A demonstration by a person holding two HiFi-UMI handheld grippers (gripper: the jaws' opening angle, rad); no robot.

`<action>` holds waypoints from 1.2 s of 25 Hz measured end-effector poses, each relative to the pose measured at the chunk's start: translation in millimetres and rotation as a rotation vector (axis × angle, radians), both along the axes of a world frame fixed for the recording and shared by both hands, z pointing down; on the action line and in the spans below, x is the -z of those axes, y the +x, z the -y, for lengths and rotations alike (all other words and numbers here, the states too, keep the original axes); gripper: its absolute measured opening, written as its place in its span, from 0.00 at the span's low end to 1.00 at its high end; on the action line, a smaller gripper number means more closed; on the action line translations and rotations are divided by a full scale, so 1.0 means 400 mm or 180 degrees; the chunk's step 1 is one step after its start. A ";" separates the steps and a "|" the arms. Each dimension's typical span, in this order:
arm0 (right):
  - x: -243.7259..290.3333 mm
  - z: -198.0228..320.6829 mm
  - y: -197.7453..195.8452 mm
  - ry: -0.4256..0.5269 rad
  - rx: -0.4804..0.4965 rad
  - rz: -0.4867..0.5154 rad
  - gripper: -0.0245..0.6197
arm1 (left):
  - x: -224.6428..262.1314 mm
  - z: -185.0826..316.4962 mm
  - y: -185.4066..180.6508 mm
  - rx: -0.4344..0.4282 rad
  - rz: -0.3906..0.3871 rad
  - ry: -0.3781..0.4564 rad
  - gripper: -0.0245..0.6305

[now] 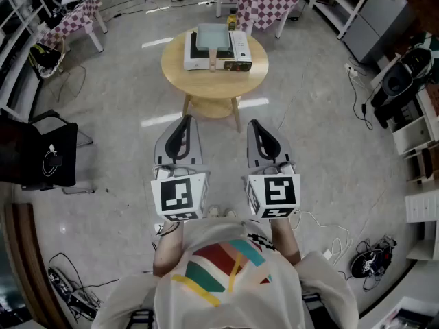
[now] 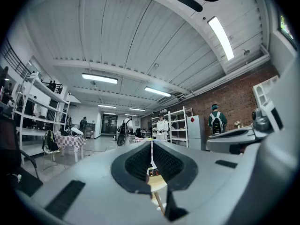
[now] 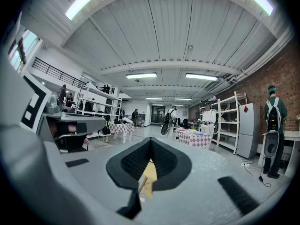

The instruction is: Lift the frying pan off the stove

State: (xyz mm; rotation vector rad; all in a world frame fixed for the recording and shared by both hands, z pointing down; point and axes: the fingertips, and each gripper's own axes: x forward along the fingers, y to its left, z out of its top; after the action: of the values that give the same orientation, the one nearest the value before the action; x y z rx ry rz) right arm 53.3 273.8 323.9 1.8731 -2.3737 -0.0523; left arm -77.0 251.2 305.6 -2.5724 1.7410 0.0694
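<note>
You stand in a wide hall with a grey polished floor (image 1: 322, 122), a ribbed white ceiling (image 3: 154, 36) with strip lights, and a brick wall (image 2: 234, 95) off to the right of your left hand-held gripper (image 1: 185, 120). Open shelving (image 3: 229, 121) lines that same side. Tables with checked cloths (image 1: 264, 2) stand far beyond both hand-held grippers, and a black chair (image 1: 41, 155) sits well off to the left of the left one.

Straight ahead of the pair, well apart from their tips, is a round wooden table (image 1: 180, 70). On it rests a white stove (image 1: 240, 46), and the frying pan (image 1: 212, 36) sits on that stove, its handle pointing back towards you.

You hold both hands low in front of your chest, side by side, each pointing level at the table. The left hand-held gripper is clenched with nothing in it, its pads meeting at the tips. The right hand-held gripper (image 1: 252, 124) is clenched and empty likewise. Neither touches the table, the stove or the pan.
</note>
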 end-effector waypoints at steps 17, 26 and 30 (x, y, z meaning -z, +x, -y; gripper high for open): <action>-0.046 0.050 -0.001 -0.0065 0.0007 0.0101 0.04 | -0.032 0.082 -0.015 -0.0023 -0.0016 -0.0034 0.05; -0.064 0.078 -0.030 -0.0060 -0.0074 0.0063 0.04 | -0.050 0.123 -0.056 -0.0065 -0.0057 0.0030 0.05; -0.081 0.093 -0.038 -0.0099 -0.0080 0.0013 0.04 | -0.066 0.149 -0.075 -0.0082 -0.0252 -0.0114 0.05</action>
State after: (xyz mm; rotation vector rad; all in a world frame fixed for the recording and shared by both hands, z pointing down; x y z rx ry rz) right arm 38.1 236.5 356.4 1.8904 -2.3392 -0.0093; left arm -106.9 191.7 332.2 -2.6526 1.7506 0.1438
